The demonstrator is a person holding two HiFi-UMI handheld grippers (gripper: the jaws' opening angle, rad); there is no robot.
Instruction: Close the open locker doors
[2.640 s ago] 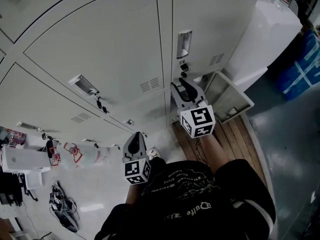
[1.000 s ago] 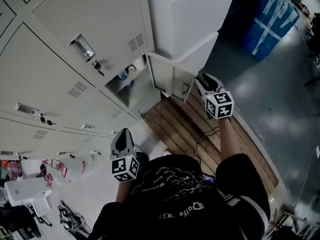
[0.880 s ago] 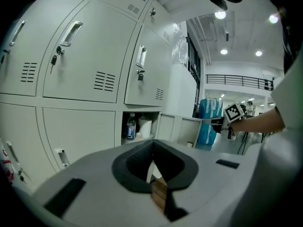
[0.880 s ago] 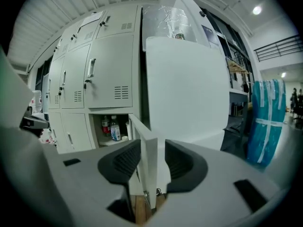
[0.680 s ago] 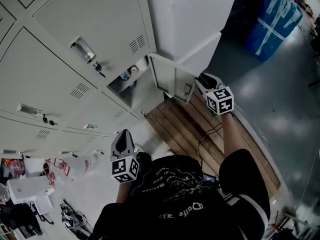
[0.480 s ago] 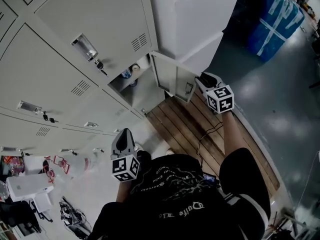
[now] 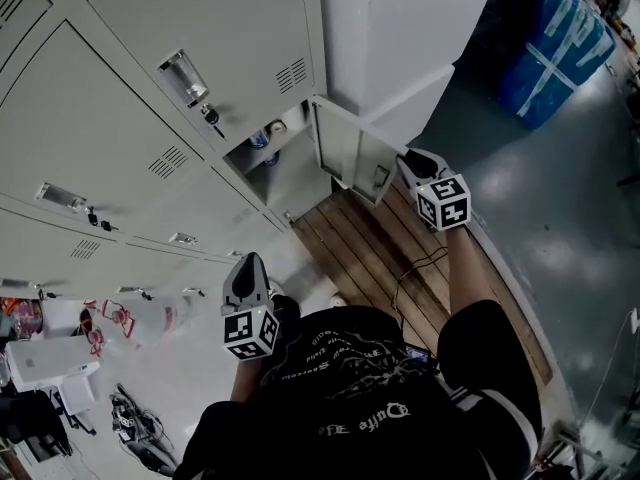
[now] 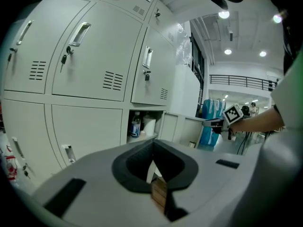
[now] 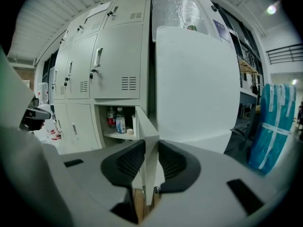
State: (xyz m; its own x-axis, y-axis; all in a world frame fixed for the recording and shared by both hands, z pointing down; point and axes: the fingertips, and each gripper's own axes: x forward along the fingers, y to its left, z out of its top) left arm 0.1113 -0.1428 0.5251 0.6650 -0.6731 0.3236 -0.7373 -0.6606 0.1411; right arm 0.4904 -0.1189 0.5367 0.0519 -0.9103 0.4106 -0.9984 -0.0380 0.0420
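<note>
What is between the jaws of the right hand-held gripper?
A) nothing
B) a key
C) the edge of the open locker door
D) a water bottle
C: the right gripper view shows the door edge filling the gap in the right hand-held gripper, whose jaws have just been closing.

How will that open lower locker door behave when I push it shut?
The open door looks like thin sheet metal, so it is probably light yet stiff, perhaps flexing slightly at its free edge. It is joined along one side of the compartment, so it should swing rather than slide. Its painted face looks smooth, likely slippery.
</note>
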